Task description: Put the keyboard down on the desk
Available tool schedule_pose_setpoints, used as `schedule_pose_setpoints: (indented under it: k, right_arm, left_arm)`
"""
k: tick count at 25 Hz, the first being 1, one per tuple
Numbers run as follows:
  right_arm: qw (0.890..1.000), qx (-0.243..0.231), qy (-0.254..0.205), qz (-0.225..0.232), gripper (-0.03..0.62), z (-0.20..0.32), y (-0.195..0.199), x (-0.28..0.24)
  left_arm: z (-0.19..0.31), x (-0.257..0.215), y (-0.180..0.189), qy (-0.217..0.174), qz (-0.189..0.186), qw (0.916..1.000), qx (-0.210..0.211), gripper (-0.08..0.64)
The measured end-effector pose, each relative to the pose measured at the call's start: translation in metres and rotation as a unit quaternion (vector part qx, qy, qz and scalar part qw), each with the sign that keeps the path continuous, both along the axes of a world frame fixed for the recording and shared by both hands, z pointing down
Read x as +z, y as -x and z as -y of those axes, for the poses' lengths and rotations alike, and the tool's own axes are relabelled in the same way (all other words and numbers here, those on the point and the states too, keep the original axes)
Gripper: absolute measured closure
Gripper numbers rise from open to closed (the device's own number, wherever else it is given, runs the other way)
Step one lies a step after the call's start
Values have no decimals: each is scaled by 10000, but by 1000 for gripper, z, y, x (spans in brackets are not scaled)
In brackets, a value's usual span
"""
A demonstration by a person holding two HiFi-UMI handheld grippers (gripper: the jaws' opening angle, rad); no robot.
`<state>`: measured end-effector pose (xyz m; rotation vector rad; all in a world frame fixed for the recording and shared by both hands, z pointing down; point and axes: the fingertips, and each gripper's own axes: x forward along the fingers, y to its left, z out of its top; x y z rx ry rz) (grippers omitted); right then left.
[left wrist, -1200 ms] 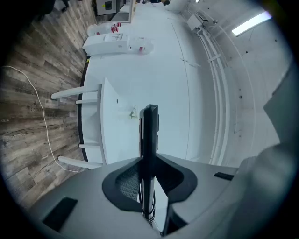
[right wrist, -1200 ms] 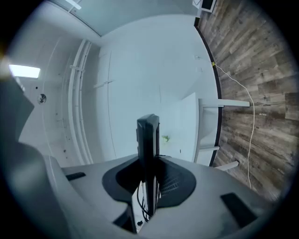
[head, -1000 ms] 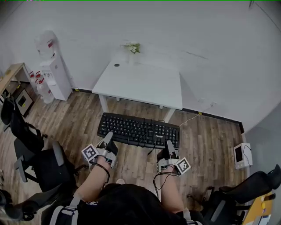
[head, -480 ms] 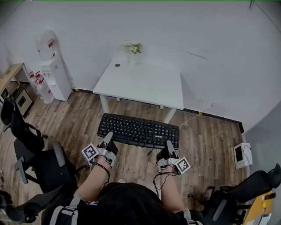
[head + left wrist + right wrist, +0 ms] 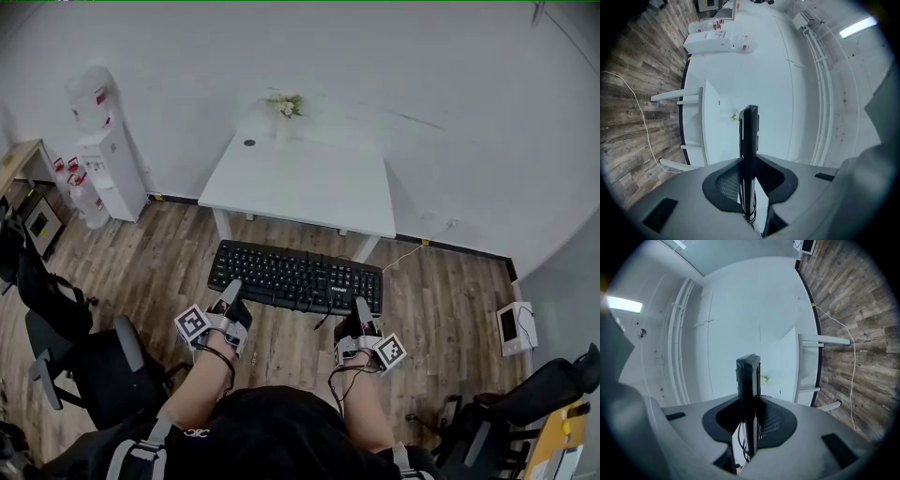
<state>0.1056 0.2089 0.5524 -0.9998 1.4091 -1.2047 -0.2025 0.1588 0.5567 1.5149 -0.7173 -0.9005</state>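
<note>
A black keyboard (image 5: 295, 277) hangs level in the air over the wooden floor, in front of the white desk (image 5: 300, 178). My left gripper (image 5: 232, 292) is shut on its near left edge, and my right gripper (image 5: 361, 308) is shut on its near right edge. In the left gripper view the keyboard (image 5: 749, 154) shows edge-on, pinched between the dark pads (image 5: 726, 183). The right gripper view shows the same: the keyboard (image 5: 748, 394) stands edge-on between the jaws, with its black cable looped below. The desk (image 5: 710, 126) lies beyond in both gripper views.
A small plant (image 5: 284, 103) stands at the desk's far edge, and a round cable hole (image 5: 249, 142) is near its left corner. A water dispenser (image 5: 105, 150) stands at the left wall. Black office chairs (image 5: 84, 356) flank me. A white cable (image 5: 412, 248) runs along the floor.
The view has shifted slightly, so the dispenser and chairs at the left sit lower and further left in frame. The keyboard and both grippers hold the same pose.
</note>
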Motion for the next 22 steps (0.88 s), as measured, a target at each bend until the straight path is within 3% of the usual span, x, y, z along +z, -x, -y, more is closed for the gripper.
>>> schedule_pose_setpoints:
  k: [9,22]
  right_arm:
    - [9997,215,-78,-71,518,16,17,-4]
    - [9994,-19,-332,31,518,98,17,2]
  left_arm:
    - [28,2,14,-91,-66,9996,257,488]
    - [98,1,16,-278,9,9995,115,488]
